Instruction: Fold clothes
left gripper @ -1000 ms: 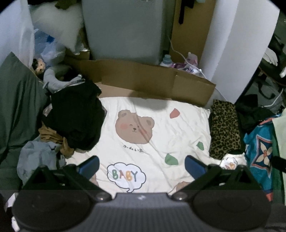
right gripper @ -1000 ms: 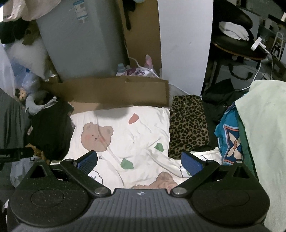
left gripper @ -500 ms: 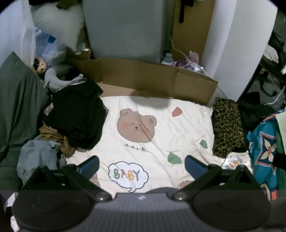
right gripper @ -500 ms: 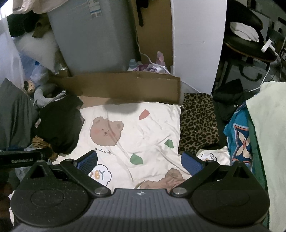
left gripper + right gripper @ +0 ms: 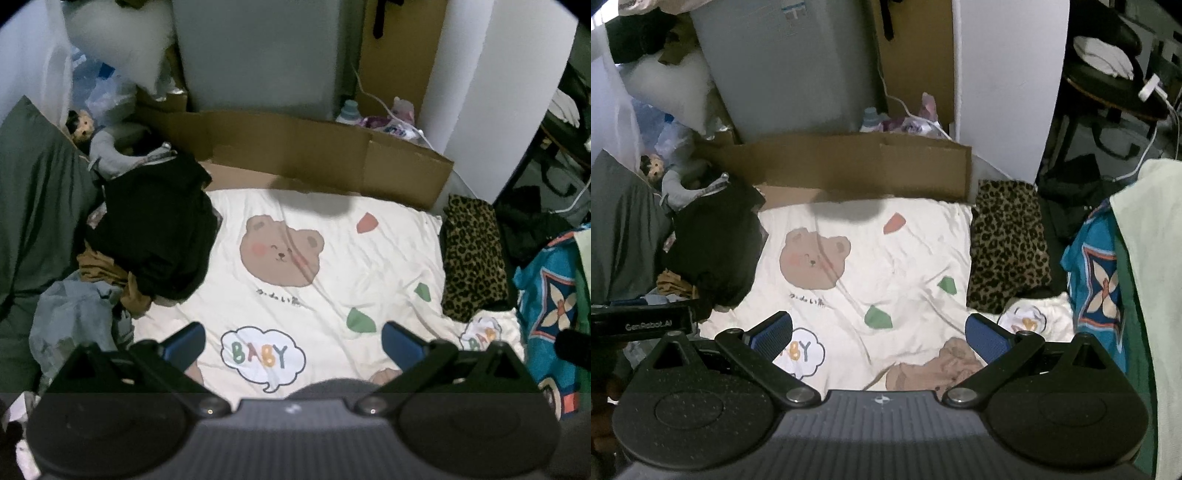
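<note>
A heap of dark clothes (image 5: 155, 232) lies on the left edge of the bear-print blanket (image 5: 332, 266). The left gripper (image 5: 291, 341) and right gripper (image 5: 879, 332) hover over the blanket's near edge, fingers apart, holding nothing. A folded leopard-print garment (image 5: 1008, 240) lies along the right edge.

The left gripper (image 5: 293, 341) is held up high with its two blue fingers (image 5: 184, 344) wide apart, holding nothing. The right gripper (image 5: 879, 334) is the same, with its blue fingers (image 5: 987, 339) spread wide and empty.
</note>
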The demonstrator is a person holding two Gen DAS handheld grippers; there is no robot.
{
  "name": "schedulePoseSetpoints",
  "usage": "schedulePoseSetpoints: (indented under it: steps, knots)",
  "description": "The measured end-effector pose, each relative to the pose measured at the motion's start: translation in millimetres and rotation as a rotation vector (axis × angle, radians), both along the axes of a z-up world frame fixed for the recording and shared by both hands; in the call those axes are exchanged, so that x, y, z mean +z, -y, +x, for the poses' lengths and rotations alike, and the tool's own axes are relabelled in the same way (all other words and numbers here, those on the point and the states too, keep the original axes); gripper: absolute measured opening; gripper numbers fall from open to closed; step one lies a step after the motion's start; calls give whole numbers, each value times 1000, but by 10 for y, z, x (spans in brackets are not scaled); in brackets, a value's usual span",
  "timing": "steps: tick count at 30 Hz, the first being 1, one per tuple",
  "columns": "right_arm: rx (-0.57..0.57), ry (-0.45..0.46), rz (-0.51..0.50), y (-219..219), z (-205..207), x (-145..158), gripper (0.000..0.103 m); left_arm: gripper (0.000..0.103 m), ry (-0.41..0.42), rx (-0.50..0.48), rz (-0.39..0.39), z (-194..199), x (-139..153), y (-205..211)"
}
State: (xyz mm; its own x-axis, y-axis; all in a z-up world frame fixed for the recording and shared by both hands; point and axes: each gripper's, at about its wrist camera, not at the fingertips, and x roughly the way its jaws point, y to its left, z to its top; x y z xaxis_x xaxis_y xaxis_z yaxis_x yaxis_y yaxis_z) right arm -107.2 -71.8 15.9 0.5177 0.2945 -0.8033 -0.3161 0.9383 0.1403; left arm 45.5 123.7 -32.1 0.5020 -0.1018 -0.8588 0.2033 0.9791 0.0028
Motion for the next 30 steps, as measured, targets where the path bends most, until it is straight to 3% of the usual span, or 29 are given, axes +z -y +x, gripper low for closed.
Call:
schedulePoseSetpoints:
  steps: [4,15,30]
  knots:
    - [-11,15,-63,28,-54,9,103,103,-5,-2,-5,8,-23,5]
    - [-20,-35,14,110,-31,-95,103,102,-4,-2,-13,3,-59,-5]
    - [-35,-25,22,139,-39,-90,102,102,-16,-42,-5,7,-74,53]
